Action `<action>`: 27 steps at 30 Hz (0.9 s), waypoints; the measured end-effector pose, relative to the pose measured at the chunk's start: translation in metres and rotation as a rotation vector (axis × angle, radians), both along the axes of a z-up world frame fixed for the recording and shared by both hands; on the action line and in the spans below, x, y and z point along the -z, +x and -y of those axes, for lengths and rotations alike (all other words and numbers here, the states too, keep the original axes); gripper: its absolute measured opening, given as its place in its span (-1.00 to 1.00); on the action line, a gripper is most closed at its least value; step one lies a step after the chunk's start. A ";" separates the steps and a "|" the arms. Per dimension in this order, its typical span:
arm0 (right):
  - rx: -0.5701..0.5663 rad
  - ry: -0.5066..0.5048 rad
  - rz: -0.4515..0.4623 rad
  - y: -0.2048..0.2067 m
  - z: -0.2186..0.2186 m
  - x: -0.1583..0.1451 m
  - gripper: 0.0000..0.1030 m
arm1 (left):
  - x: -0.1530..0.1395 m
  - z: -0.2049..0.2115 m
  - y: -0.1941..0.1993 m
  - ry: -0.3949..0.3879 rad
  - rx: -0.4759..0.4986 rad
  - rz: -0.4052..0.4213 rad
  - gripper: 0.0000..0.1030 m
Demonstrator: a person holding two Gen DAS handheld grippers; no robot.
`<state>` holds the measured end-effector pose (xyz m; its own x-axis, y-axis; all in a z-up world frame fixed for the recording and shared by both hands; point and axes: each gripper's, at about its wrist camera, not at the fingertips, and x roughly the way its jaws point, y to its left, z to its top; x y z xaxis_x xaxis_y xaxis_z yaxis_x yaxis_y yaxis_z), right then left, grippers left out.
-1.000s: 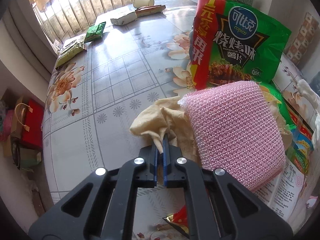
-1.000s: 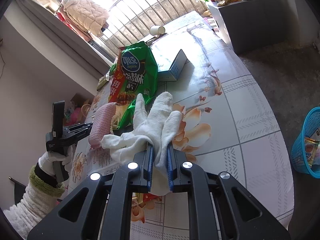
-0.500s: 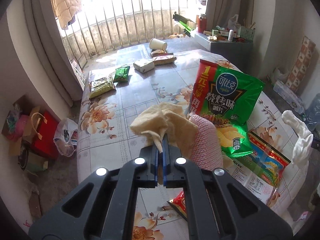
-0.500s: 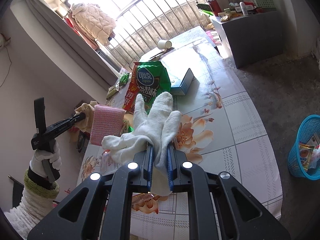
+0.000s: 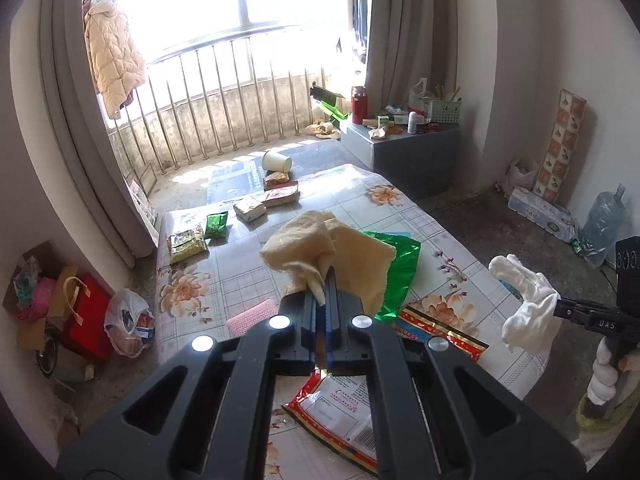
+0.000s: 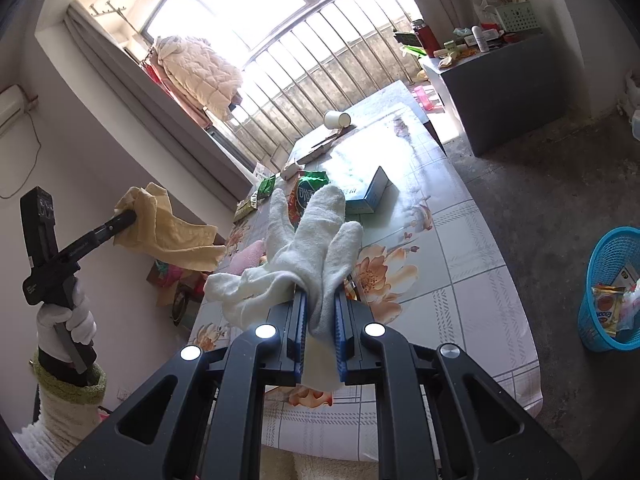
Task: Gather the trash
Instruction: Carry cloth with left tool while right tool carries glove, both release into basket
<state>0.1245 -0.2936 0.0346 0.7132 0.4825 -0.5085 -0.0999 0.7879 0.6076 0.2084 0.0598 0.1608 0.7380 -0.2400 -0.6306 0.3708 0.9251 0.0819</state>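
My left gripper [image 5: 325,280] is shut on a yellow cloth [image 5: 320,248] and holds it high above the floral table [image 5: 192,280]; it also shows in the right wrist view [image 6: 126,216] with the cloth [image 6: 168,232] hanging from it. My right gripper [image 6: 320,300] is shut on a white glove [image 6: 312,248], held above the table's near end; the glove shows in the left wrist view [image 5: 524,300] at the right. A pink scrub pad [image 5: 250,316] lies on the table below. A green chip bag [image 5: 400,276] and red wrappers [image 5: 440,330] lie near it.
A blue basket [image 6: 608,280] with trash stands on the floor to the right of the table. A paper cup [image 5: 277,161], small packets [image 5: 250,208] and a blue box [image 6: 370,194] lie on the table. A grey cabinet [image 5: 404,152] stands beyond. Bags [image 5: 80,312] crowd the left floor.
My left gripper has risen well above the table with the yellow cloth; the pink pad has dropped off and lies on the table. My right gripper has lifted a little with the glove.
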 end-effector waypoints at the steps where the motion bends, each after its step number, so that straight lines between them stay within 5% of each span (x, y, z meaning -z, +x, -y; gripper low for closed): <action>1: 0.012 0.005 0.005 -0.004 0.006 0.000 -0.76 | -0.003 0.011 -0.003 -0.008 0.021 -0.001 -0.97; 7: 0.134 0.029 0.016 -0.039 0.060 0.004 -0.76 | -0.003 0.103 -0.017 -0.038 0.190 -0.038 -0.97; 13: 0.374 0.010 -0.024 -0.088 0.142 0.022 -0.76 | 0.019 0.227 -0.022 -0.091 0.401 -0.136 -0.97; 20: 0.627 0.004 -0.114 -0.132 0.229 0.065 -0.76 | 0.082 0.378 -0.015 -0.123 0.565 -0.323 -0.97; 27: 0.734 0.029 -0.249 -0.119 0.285 0.130 -0.76 | 0.172 0.496 0.002 -0.125 0.599 -0.498 -0.96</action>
